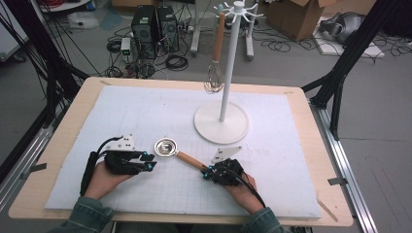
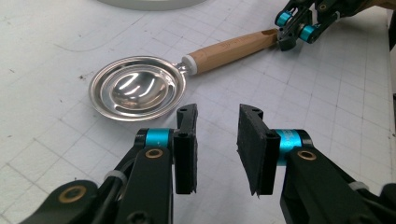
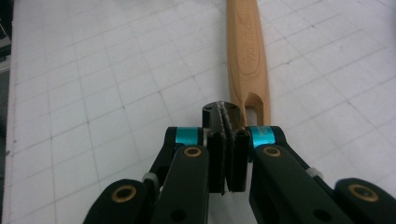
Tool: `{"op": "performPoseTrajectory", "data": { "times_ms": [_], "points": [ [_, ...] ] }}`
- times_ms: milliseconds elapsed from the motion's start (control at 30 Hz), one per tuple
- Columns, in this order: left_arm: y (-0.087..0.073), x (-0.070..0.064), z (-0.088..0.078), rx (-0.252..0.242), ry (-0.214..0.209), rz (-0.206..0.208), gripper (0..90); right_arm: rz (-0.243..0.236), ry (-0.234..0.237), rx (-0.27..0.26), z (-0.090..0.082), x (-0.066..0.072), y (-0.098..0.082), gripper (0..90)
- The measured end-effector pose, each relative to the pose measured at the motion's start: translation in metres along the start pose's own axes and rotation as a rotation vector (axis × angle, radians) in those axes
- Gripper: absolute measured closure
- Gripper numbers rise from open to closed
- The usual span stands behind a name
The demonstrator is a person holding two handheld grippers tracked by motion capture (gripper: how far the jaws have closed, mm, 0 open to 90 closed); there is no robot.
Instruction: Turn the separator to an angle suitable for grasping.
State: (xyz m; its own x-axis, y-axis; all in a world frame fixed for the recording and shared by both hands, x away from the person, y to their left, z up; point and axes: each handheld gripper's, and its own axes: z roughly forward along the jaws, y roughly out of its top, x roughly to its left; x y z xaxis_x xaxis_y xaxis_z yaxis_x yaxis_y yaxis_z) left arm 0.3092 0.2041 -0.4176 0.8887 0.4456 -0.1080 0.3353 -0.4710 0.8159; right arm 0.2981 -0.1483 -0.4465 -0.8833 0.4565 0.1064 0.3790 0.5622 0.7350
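A metal spoon with a round shiny bowl (image 1: 165,147) (image 2: 135,91) and a light wooden handle (image 1: 190,160) (image 2: 233,49) (image 3: 246,51) lies flat on the white gridded mat. My left gripper (image 1: 150,161) (image 2: 217,116) hovers just left of the bowl, near its rim; its jaws stand open with nothing between them. At the handle's far end sits my right gripper (image 1: 206,172) (image 3: 223,109) (image 2: 299,25). Its pads are pressed together and hold nothing. The handle's end, with its hanging hole, lies right beside that gripper's right jaw.
A white hook stand (image 1: 222,124) rises at the mat's far middle, with a wire whisk (image 1: 214,77) hanging from one hook by its wooden handle. The mat (image 1: 136,111) covers most of the wooden table (image 1: 320,145). Computers, cables and boxes stand on the floor beyond.
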Motion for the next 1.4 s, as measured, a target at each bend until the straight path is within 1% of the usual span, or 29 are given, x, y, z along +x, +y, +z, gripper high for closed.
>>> {"op": "performPoseTrajectory", "data": {
  "times_ms": [33, 100, 133, 200, 233, 300, 367, 433, 467, 500, 533, 567, 600, 700, 767, 833, 900, 933, 1000, 1100, 1233, 1267, 1400],
  "points": [
    [0.0, 0.0, 0.0, -0.002, 0.003, 0.0, 67.4, -0.005, 0.001, -0.002, -0.001, -0.002, 0.0, 89.4],
    [0.0, 0.001, -0.002, -0.002, 0.006, 0.001, 67.0, 0.0, -0.004, 0.0, -0.002, -0.004, -0.001, 89.3],
    [0.0, 0.001, -0.003, -0.006, 0.006, -0.004, 66.8, 0.002, -0.005, -0.004, -0.002, -0.005, -0.001, 89.4],
    [-0.001, 0.001, -0.004, -0.008, 0.009, -0.002, 66.0, 0.007, -0.003, 0.0, -0.003, -0.006, -0.002, 89.2],
    [-0.001, 0.001, -0.005, -0.007, 0.007, -0.001, 65.8, 0.002, 0.001, -0.002, -0.003, -0.005, -0.002, 87.8],
    [-0.001, 0.001, -0.006, -0.01, 0.009, -0.003, 65.1, 0.008, 0.028, -0.019, -0.005, -0.004, 0.0, 83.2],
    [-0.001, 0.002, -0.007, -0.012, 0.012, -0.004, 64.5, -0.005, 0.026, -0.036, -0.01, -0.003, 0.006, 78.7],
    [-0.001, 0.003, -0.008, -0.013, 0.013, -0.002, 63.5, -0.01, 0.016, -0.051, -0.013, -0.005, 0.013, 71.5],
    [-0.001, 0.003, -0.009, -0.014, 0.015, 0.0, 63.0, 0.0, 0.019, -0.061, -0.014, -0.006, 0.017, 68.4],
    [-0.001, 0.003, -0.009, -0.014, 0.014, 0.001, 62.5, 0.005, 0.019, -0.066, -0.013, -0.009, 0.02, 66.7],
    [-0.001, 0.003, -0.01, -0.016, 0.013, 0.0, 62.1, 0.008, 0.018, -0.058, -0.012, -0.01, 0.023, 64.8],
    [-0.001, 0.003, -0.01, -0.015, 0.017, 0.0, 61.7, 0.002, 0.009, -0.056, -0.01, -0.011, 0.026, 62.1],
    [-0.001, 0.003, -0.011, -0.015, 0.015, 0.0, 61.2, 0.0, 0.01, -0.054, -0.008, -0.013, 0.029, 59.3],
    [-0.001, 0.003, -0.011, -0.016, 0.015, 0.0, 60.2, 0.014, 0.022, -0.037, 0.001, -0.017, 0.037, 56.2],
    [-0.001, 0.004, -0.012, -0.016, 0.017, 0.0, 59.7, 0.01, 0.021, -0.032, 0.007, -0.019, 0.042, 53.9],
    [-0.001, 0.004, -0.012, -0.017, 0.015, -0.001, 58.9, 0.012, 0.021, -0.023, 0.012, -0.02, 0.047, 53.0],
    [-0.001, 0.004, -0.012, -0.016, 0.014, 0.0, 58.8, -0.005, 0.02, -0.014, 0.018, -0.022, 0.052, 52.8],
    [-0.001, 0.004, -0.012, -0.017, 0.013, -0.002, 58.6, -0.006, 0.022, -0.013, 0.021, -0.022, 0.054, 52.8],
    [-0.001, 0.005, -0.012, -0.017, 0.012, -0.002, 58.1, -0.009, 0.025, 0.007, 0.028, -0.022, 0.057, 52.7],
    [-0.001, 0.005, -0.013, -0.019, 0.013, 0.0, 57.8, -0.038, 0.03, 0.035, 0.038, -0.022, 0.061, 53.3],
    [-0.001, 0.005, -0.015, -0.023, 0.015, -0.003, 57.5, -0.083, 0.022, 0.071, 0.05, -0.018, 0.064, 56.7],
    [-0.001, 0.005, -0.015, -0.023, 0.018, -0.005, 57.4, -0.09, 0.025, 0.073, 0.052, -0.018, 0.064, 58.0],
    [-0.001, 0.006, -0.016, -0.025, 0.017, -0.002, 57.3, -0.112, 0.01, 0.079, 0.056, -0.018, 0.064, 62.2]
  ]
}}
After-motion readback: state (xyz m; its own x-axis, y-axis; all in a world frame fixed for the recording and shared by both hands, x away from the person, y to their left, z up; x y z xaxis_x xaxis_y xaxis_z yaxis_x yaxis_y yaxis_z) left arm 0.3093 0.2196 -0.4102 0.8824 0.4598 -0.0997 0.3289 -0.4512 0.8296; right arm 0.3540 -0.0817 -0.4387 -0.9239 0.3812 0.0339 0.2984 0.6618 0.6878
